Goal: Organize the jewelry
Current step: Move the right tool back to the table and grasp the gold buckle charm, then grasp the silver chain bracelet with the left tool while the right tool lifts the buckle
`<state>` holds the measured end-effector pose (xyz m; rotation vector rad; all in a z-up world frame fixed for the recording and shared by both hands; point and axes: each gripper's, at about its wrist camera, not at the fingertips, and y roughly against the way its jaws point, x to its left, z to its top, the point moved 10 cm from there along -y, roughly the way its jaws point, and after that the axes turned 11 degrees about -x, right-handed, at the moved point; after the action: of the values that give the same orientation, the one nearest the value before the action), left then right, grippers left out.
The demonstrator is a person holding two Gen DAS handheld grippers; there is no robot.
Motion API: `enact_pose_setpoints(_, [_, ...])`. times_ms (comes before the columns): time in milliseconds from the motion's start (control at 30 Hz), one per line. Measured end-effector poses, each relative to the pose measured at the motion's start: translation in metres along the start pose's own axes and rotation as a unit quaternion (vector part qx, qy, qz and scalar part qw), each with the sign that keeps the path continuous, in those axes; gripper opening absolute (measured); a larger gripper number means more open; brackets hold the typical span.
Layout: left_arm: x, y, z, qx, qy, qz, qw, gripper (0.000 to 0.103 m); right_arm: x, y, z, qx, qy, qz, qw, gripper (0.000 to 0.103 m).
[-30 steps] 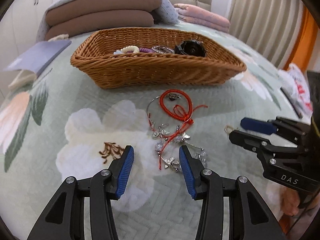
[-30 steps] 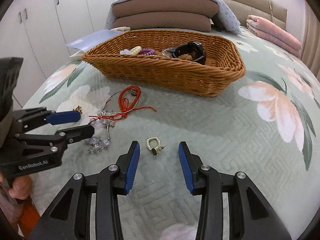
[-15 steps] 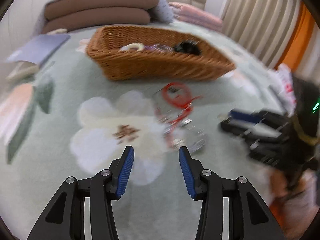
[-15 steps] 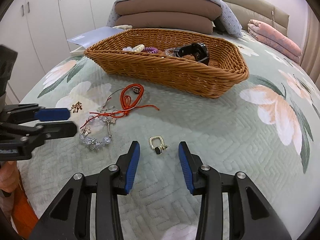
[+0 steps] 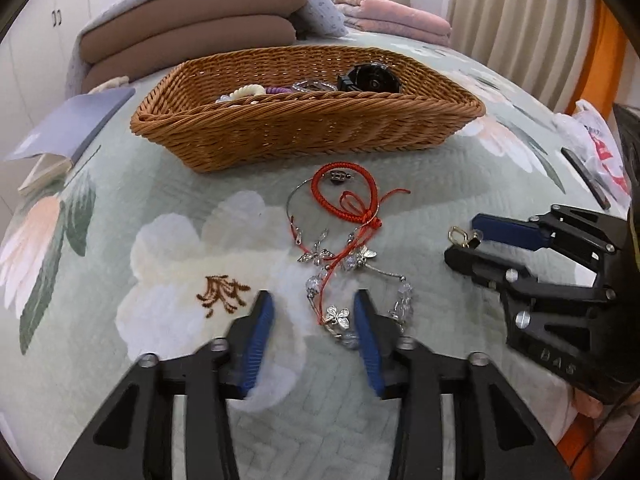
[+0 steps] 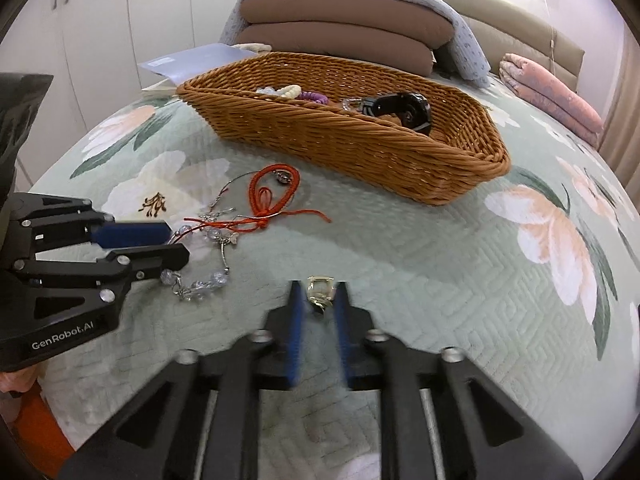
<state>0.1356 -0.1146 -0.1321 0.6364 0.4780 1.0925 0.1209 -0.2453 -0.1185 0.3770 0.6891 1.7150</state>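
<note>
On the floral bedspread lies a tangle: a red cord bracelet (image 5: pixel 348 196) (image 6: pixel 276 192) and a crystal bead bracelet (image 5: pixel 340 316) (image 6: pixel 196 284) with silver butterfly charms. My left gripper (image 5: pixel 312 300) (image 6: pixel 176 242) points down at it, jaws closing. The butterfly end sits between the pads, close to the right one, which do not press it. A small gold earring (image 6: pixel 320 290) (image 5: pixel 460 234) lies between the tips of my right gripper (image 6: pixel 319 286) (image 5: pixel 460 239). Those jaws are closing and blurred, with slim gaps still showing. The wicker basket (image 5: pixel 304 100) (image 6: pixel 360 136) stands behind.
The basket holds a black watch (image 5: pixel 370 78), a white bracelet and a purple hair tie. A grey book (image 5: pixel 68 128) lies at the far left, with brown pillows (image 5: pixel 192 28) and a folded pink blanket (image 5: pixel 396 20) behind. A plastic bag (image 5: pixel 600 148) sits by the right bed edge.
Both pairs of jaws have narrowed. The earring now lies between the right tips instead of ahead of them. The left view swung right, then came back over the bead bracelet.
</note>
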Motion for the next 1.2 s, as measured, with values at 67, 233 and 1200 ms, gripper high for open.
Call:
enact_pose_setpoints(67, [-0.003, 0.001, -0.002, -0.001, -0.004, -0.007, 1.0, 0.013, 0.001, 0.001, 0.0, -0.001, 0.0, 0.003, 1.0, 0.015])
enact_pose_setpoints(233, [-0.006, 0.012, -0.004, -0.012, -0.016, -0.014, 0.9997, 0.008, 0.002, 0.011, -0.001, -0.007, -0.035, 0.044, 0.998, 0.014])
enact_pose_setpoints(1200, [0.011, 0.114, 0.068, -0.136, 0.026, -0.111, 0.9841, 0.001, -0.008, 0.071, 0.071, -0.098, -0.025, 0.021, 0.995, 0.014])
